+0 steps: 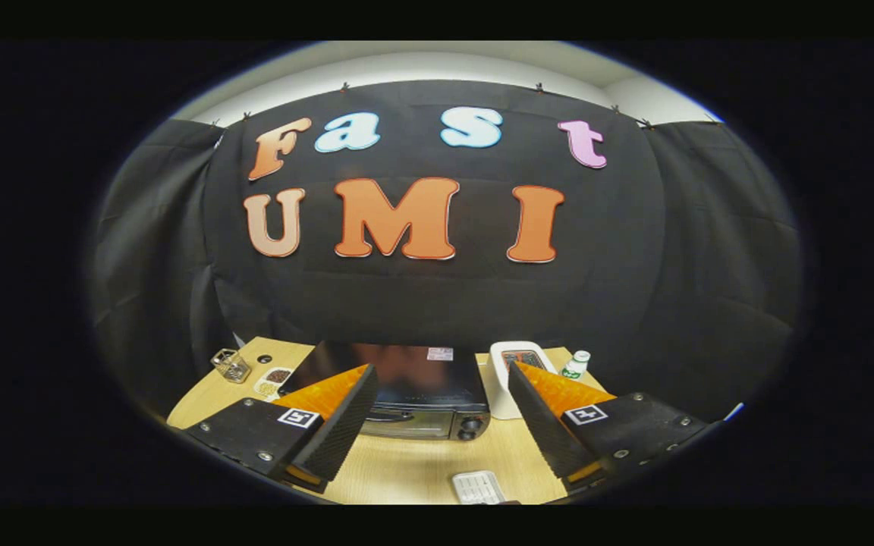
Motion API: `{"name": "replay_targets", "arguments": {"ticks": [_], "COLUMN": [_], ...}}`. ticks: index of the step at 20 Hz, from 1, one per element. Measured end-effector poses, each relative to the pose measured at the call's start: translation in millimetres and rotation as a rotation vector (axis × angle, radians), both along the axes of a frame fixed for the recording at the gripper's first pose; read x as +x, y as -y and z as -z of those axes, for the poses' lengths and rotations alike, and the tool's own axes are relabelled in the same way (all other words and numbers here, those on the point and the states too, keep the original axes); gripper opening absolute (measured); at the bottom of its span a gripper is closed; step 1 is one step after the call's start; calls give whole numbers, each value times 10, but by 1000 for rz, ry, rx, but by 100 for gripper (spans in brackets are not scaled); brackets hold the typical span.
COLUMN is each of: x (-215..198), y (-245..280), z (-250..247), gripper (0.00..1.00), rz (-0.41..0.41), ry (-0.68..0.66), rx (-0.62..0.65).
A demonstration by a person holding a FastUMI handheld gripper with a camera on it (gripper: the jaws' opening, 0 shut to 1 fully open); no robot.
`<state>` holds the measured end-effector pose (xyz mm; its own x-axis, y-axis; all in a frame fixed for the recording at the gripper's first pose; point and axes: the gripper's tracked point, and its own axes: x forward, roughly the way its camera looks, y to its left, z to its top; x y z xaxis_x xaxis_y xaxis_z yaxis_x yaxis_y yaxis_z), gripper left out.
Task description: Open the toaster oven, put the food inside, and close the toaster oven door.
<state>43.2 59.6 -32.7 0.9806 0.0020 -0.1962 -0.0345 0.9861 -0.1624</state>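
Ahead, the toaster oven [414, 394] sits beyond the tool's [437, 425] spread, empty fingers.

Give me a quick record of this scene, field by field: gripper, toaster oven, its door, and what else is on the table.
gripper: open, fingers spread wide, holding nothing
toaster oven: black, on the wooden table, beyond the fingers and between them
oven door: looks closed
right of oven: white container with something reddish in it, then a small bottle
left of oven: small dishes and a clear glass
near the fingers: a white ribbed item, cannot tell what it is
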Motion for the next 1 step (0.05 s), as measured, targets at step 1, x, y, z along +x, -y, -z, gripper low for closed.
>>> {"name": "replay_targets", "arguments": {"ticks": [1], "x": [-14], "y": [-3], "z": [-14], "gripper": [100], "rz": [-2], "ry": [3], "rx": [2]}}
